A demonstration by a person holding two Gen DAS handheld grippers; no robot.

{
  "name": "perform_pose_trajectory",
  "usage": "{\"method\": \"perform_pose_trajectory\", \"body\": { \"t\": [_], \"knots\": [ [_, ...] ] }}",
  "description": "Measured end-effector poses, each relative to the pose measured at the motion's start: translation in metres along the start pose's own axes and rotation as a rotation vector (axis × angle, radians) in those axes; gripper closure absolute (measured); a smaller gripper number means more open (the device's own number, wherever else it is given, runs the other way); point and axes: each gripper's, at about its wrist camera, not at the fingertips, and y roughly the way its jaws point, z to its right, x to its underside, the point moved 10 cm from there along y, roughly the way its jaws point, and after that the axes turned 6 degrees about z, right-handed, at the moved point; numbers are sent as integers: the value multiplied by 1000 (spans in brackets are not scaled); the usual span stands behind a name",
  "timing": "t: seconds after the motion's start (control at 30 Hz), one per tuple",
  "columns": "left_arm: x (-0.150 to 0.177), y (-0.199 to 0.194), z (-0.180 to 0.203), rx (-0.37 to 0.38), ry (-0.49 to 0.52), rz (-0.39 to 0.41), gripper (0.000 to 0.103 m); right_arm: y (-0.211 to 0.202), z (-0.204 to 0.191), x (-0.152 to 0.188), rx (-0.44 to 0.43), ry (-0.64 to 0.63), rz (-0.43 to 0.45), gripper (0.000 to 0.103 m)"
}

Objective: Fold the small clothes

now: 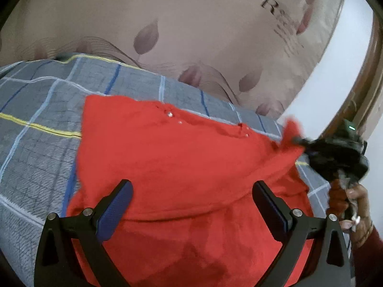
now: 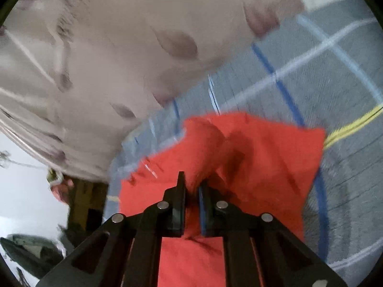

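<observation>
Soft, even indoor light – no glare, only faint shadows in the red knitted garment. Heavy fisheye bending with dark corners; the right wrist view is motion-smeared – the left mostly sharp.

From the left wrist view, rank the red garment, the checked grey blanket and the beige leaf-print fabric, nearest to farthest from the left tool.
1. Red garment: directly beneath the open left tool.
2. Checked grey blanket: under the garment, spreading out left and ahead.
3. Beige leaf-print fabric: farthest, across the top, beyond the blanket.

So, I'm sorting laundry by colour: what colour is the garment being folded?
Red garment, plain apart from a few small studs; clearest in the left wrist view.
</observation>
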Motion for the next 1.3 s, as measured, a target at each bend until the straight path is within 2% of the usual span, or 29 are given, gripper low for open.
{"method": "perform_pose_trajectory", "body": {
  "t": [0.03, 0.07, 0.13, 0.2, 0.37, 0.67, 0.8, 0.87, 0.93, 0.97, 1.0, 1.1, 1.17, 1.23, 1.3],
  "knots": [
    [-1, -2, -1, -3, -7, 11, 4, -14, -1, -8, 4, -12, 58, 94],
    [-2, -3, -3, -5, -14, 19, 4, -18, 7, -9, 48, -23, 64, 94],
    [-2, 0, -6, -15, -29, 9, 4, -9, 29, 4, 84, 10, -14, 94],
    [0, 1, -10, -18, -48, -1, 3, -4, 57, 23, 106, 101, -70, 93],
    [0, 3, -16, -25, -79, -4, 4, -11, 77, 36, 14, 250, -40, 90],
    [-1, 0, -26, -43, -115, 19, 4, -26, 60, 17, -80, 266, 18, 88],
    [-3, -3, -35, -23, -177, 38, 4, -16, 85, 22, -25, 323, -15, 88],
    [-3, -3, -35, -19, -183, 42, 4, -21, 89, 18, -76, 370, 4, 79],
    [-3, -2, -35, -22, -179, 39, 4, -29, 88, 8, -83, 349, 40, 40],
    [-3, -2, -35, -23, -177, 38, 4, -33, 87, 2, -81, 328, 62, 34],
    [-3, -2, -35, -22, -178, 37, 4, -37, 85, -5, -80, 300, 75, 33],
    [-3, -2, -36, -19, -185, 38, 4, -31, 82, -10, -58, 232, 19, 35],
    [-2, -2, -36, -19, -185, 38, 4, -25, 81, -5, -15, 157, -47, 55],
    [-2, -2, -36, -19, -185, 37, 4, -20, 82, 4, 38, 81, -110, 90],
    [-2, -2, -36, -20, -185, 37, 4, -17, 79, 10, 71, 33, -148, 94]
  ]
}}
